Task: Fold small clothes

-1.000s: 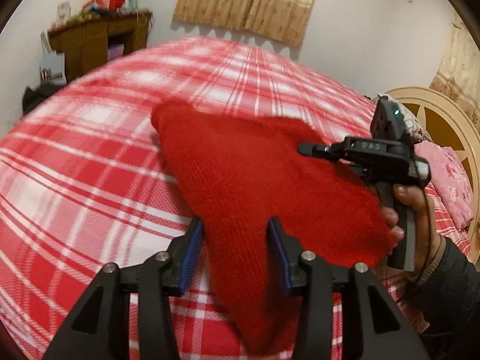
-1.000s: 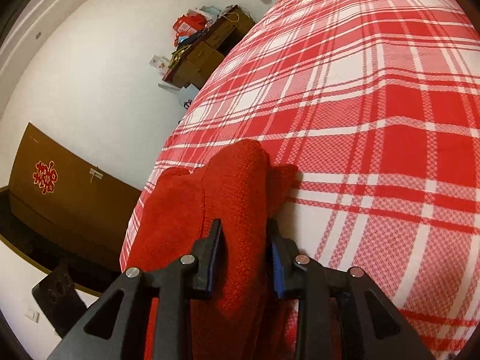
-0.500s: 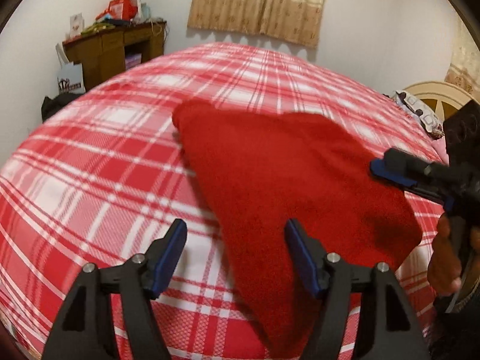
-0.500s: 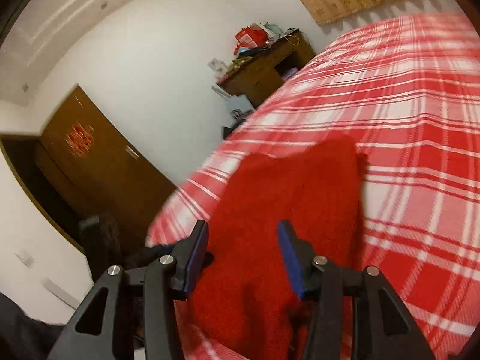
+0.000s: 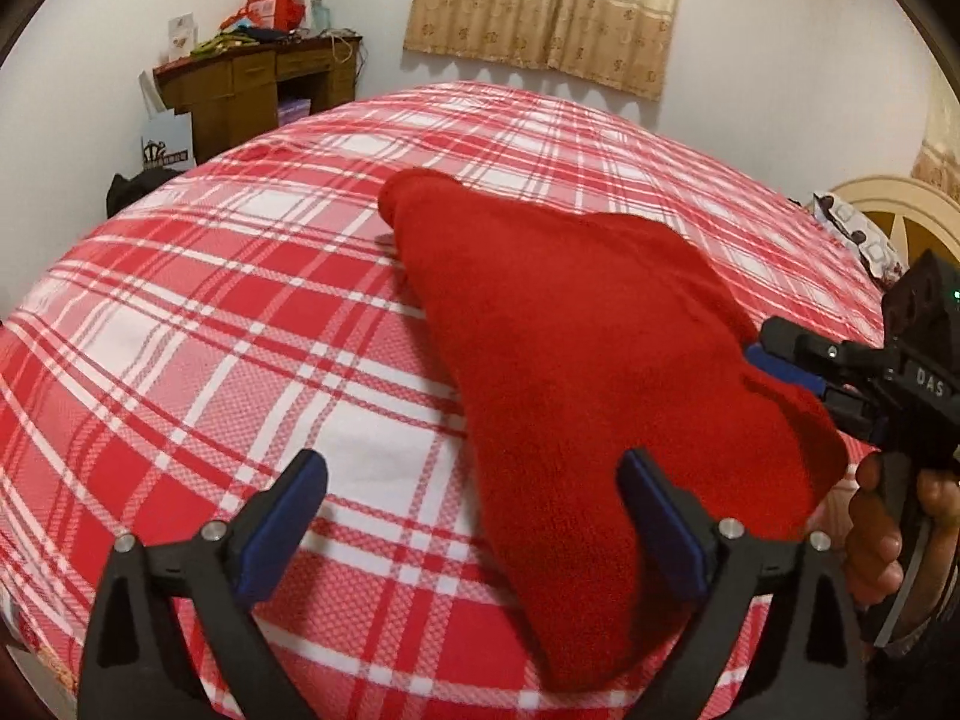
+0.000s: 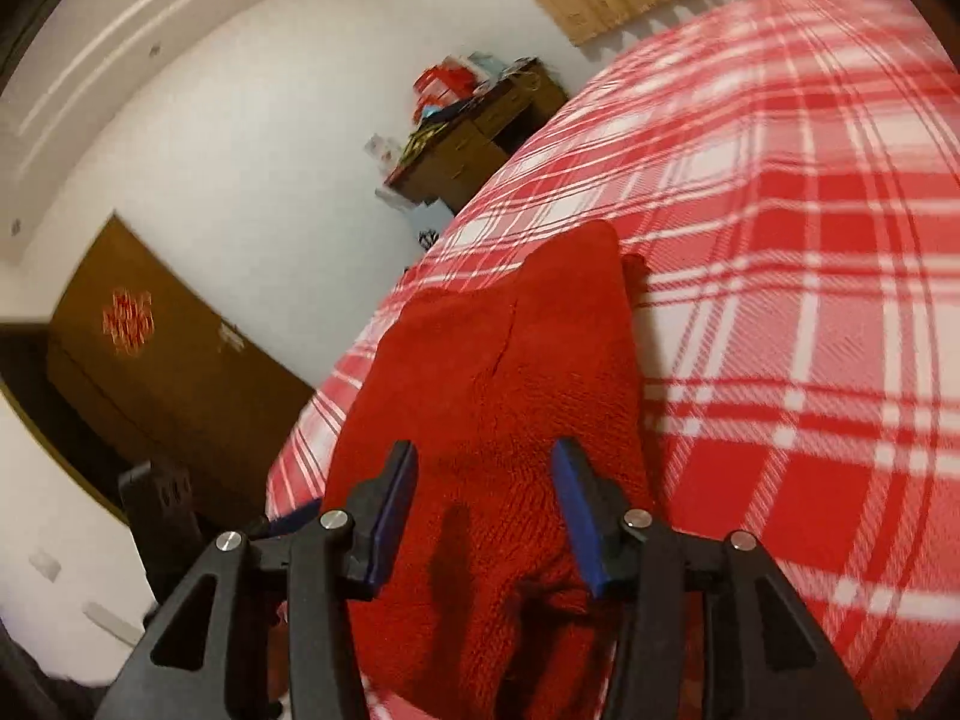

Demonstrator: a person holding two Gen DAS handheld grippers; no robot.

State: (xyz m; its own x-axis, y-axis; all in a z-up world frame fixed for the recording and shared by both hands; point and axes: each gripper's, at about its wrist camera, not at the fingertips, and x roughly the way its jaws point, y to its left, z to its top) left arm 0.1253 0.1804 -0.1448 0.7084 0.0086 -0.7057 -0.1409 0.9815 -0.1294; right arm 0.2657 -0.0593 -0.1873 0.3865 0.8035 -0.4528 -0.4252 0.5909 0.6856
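Note:
A red knitted garment (image 5: 576, 360) lies folded on the red and white plaid bedspread (image 5: 240, 324). It also shows in the right wrist view (image 6: 504, 396). My left gripper (image 5: 474, 516) is open and empty, just above the garment's near left edge. My right gripper (image 6: 486, 492) is open over the garment's near end, with nothing held. The right gripper also shows at the right edge of the left wrist view (image 5: 798, 372), beside the garment's right corner.
A wooden desk (image 5: 252, 90) with clutter stands against the far wall left of the bed. A curtain (image 5: 546, 6) hangs behind. A cream headboard (image 5: 894, 210) and pillow are at the right. A brown cabinet (image 6: 156, 354) stands beside the bed.
Both grippers were shut on the garment a second ago. Both have opened and let it go. The garment now lies flat on the bed and both grippers have drawn back.

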